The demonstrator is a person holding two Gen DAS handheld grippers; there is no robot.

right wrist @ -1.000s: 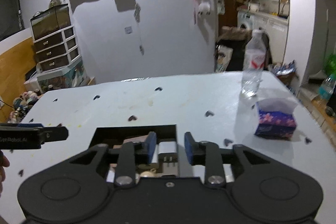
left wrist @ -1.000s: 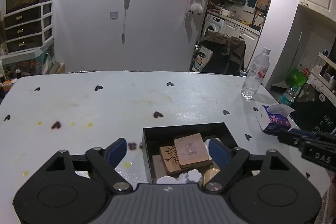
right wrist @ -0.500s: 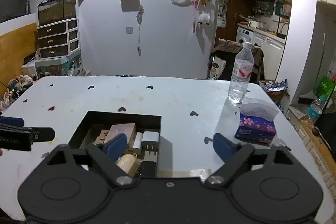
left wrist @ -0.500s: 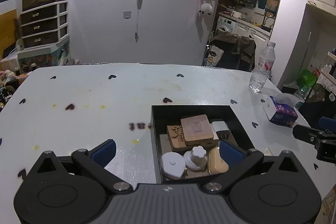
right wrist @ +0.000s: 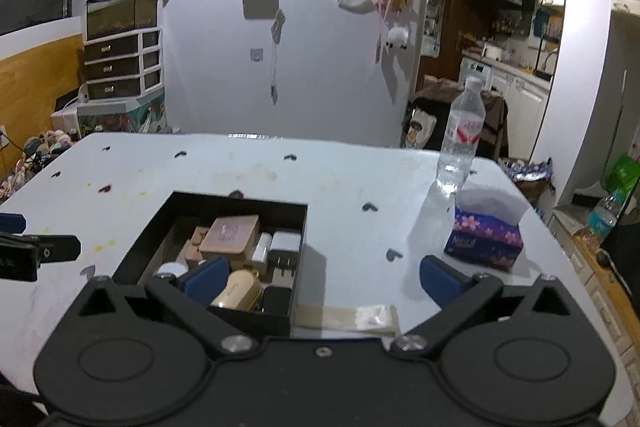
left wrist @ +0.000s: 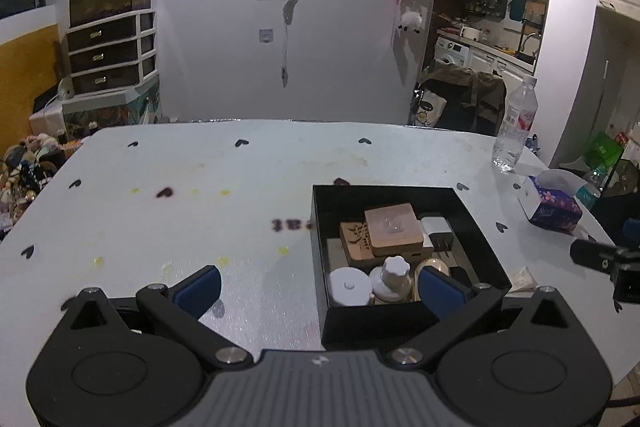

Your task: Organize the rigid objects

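A black open box [left wrist: 400, 193] sits on the white table right of centre. It holds two stacked wooden blocks [left wrist: 394, 229], a white charger [left wrist: 436, 227], a white round disc [left wrist: 348, 285], a white knobbed piece [left wrist: 394, 273] and a beige case [right wrist: 240, 291]. My left gripper [left wrist: 320, 287] is open, hanging over the box's near left corner, its right finger above the box. My right gripper [right wrist: 324, 277] has its jaws opening wide over the box's [right wrist: 240, 201] near right corner, nothing pressed between them. The charger [right wrist: 284, 247] lies in the box.
A clear water bottle [right wrist: 460, 139] and a purple tissue box [right wrist: 486, 231] stand near the table's right edge. A strip of clear tape [right wrist: 348, 317] lies flat by the box's near right corner. Drawers and clutter stand beyond the table's left side.
Both grippers have drawn back from the box, which now shows more fully. The right jaws, narrow around the white charger before, have spread wide and left it in the box. The left jaws widened slightly.
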